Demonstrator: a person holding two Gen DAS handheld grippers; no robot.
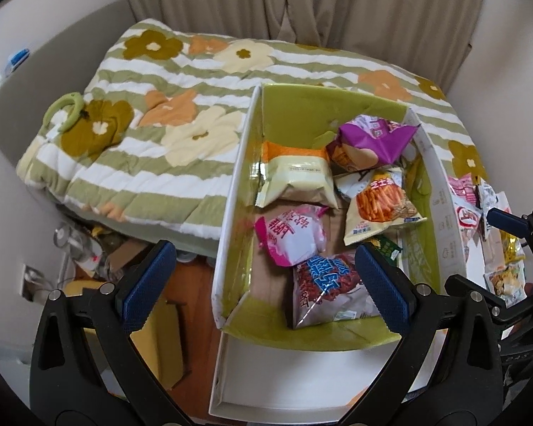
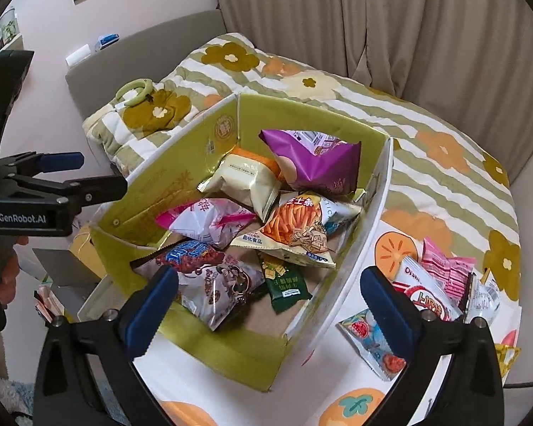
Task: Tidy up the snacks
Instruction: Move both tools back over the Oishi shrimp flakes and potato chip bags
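Right tool (image 2: 266, 305) released, jaws wide, nothing between, hovering over near corner of box (image 2: 181, 177). Left tool (image 1: 263, 284) also spread wide, empty, over box's near-left wall. Inside box, near to far: red-blue bag (image 2: 209, 277), green packet (image 2: 284, 284), pink bag (image 2: 209, 220), orange stick-snack bag (image 2: 298, 234), cream bag (image 2: 245, 177), purple bag (image 2: 312, 163). Right of box, loose snacks (image 2: 437, 284) on bed. Beyond box, flowered quilt (image 2: 426, 135).
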